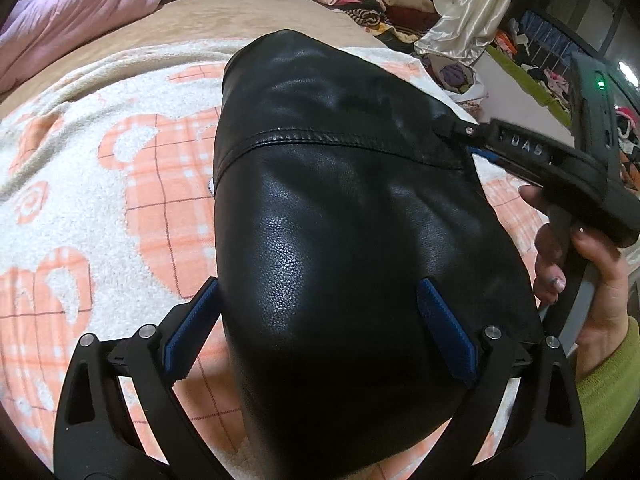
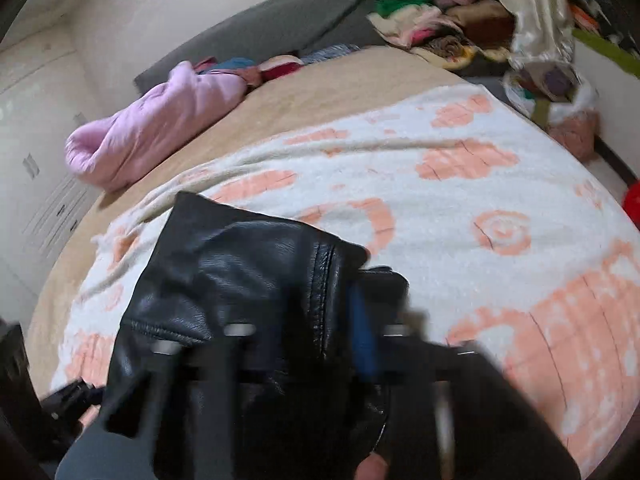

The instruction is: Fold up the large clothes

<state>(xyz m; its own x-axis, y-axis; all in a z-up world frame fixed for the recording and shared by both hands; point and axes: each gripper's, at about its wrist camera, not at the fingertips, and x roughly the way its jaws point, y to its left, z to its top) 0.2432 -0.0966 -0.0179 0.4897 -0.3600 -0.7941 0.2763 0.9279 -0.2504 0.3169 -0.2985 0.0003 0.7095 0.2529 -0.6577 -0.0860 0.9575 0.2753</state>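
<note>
Now I see one black leather garment [image 1: 340, 220], folded, lying on the white and orange blanket [image 1: 120, 168] of the bed. My left tongs [image 1: 316, 320] stand wide open over its near end, one blue pad at each side, not pressing. My right tongs [image 1: 452, 130] are closed on its right edge near the seam. The right hand [image 1: 592, 280], in a green sleeve, holds them tilted downward.

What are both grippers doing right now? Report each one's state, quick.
Left gripper: open, fingers either side of the black leather jacket, not pinching it.
Right gripper: shut on the jacket's edge.
</note>
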